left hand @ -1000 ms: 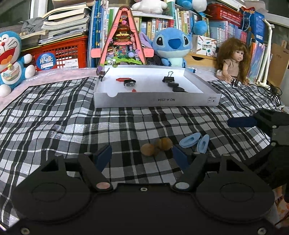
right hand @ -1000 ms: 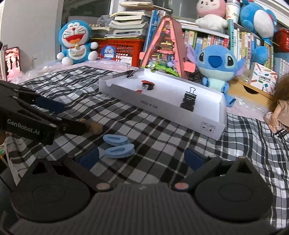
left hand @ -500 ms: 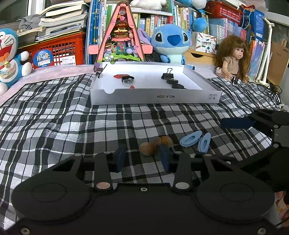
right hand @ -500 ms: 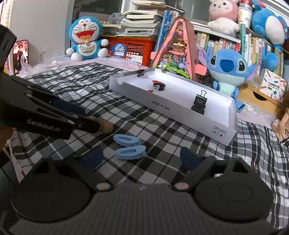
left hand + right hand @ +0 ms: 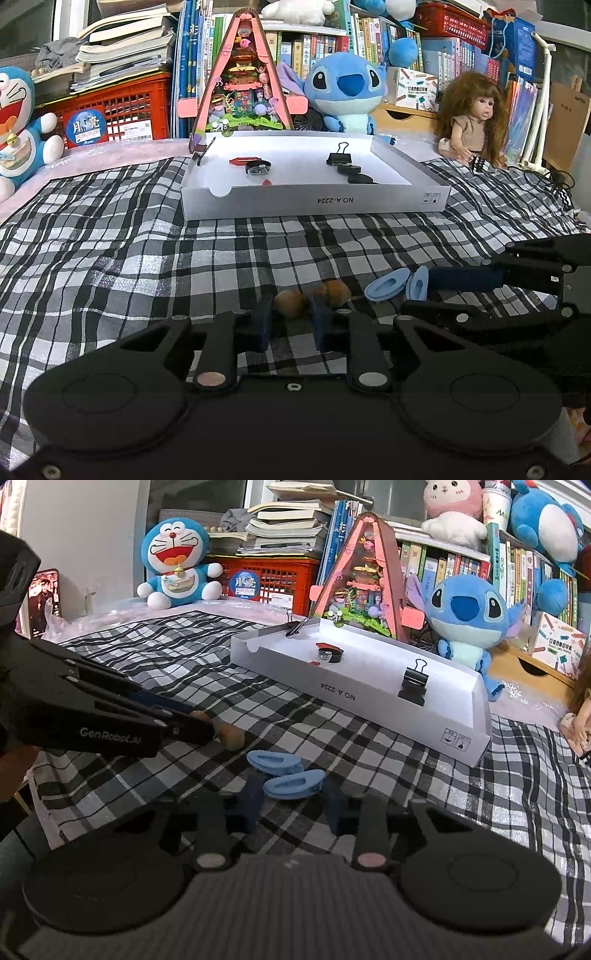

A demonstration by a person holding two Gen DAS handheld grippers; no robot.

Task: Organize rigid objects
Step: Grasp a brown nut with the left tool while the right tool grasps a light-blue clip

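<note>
**A:** Down on the checked cloth [image 5: 110,266], going left to right: the left gripper [image 5: 290,314] first. Its jaws have just been closing, and the dark blue pads now sit tight on either side of a nut [image 5: 290,302]. It's small, round, matte brown, a bit like a hazelnut. A second nut [image 5: 336,291] lies just behind it, touching or nearly so.

**B:** And the blue bits?

**A:** Two light-blue plastic clips [image 5: 284,773], oval, each with a sunken middle, lying side by side on the cloth just right of the nuts. The right gripper [image 5: 293,794] has just been closing too, and its pads now bracket the nearer clip [image 5: 295,783]. From the right wrist view it looks pinched; the far clip [image 5: 274,762] lies free, right beside it.

**B:** Where's the tray?

**A:** The white tray [image 5: 314,208] sits further back on the cloth, well apart from both grippers. It holds a black binder clip [image 5: 339,158] standing up, a couple of flat black discs, a small round black cap and something red. Another binder clip [image 5: 295,627] is clamped on its far left corner.
</note>
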